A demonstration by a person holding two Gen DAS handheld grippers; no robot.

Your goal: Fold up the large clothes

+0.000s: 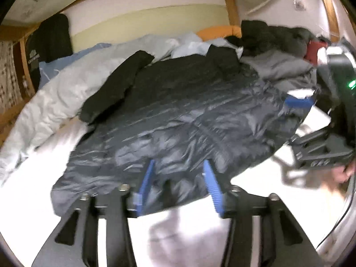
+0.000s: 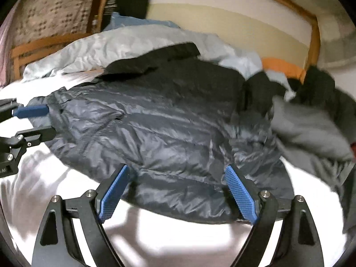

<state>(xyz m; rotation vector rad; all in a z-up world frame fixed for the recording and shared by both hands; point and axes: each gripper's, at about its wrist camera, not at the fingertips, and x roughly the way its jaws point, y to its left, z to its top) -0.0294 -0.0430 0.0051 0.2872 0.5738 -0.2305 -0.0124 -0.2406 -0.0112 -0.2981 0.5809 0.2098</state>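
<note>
One dark quilted puffer jacket [image 1: 189,120] lies spread across the middle of both views on a white bed [image 1: 189,233], its near hem at the lower centre; it looks light, soft and slippery, so the hem or a side edge seems the best hold. Two grippers: the left gripper [image 1: 178,187] has its fingers wide open astride the hem, holding nothing, and the right gripper [image 2: 178,191] is likewise wide open over the hem, empty. Other clothes [image 1: 278,40] are heaped at upper right, too tangled to count

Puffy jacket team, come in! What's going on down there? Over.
Both hand-held grippers open: left, right, both at the hem. Dark puffy jacket spread flat on bed, unfolded. Grey garment overlaps one side.
</note>
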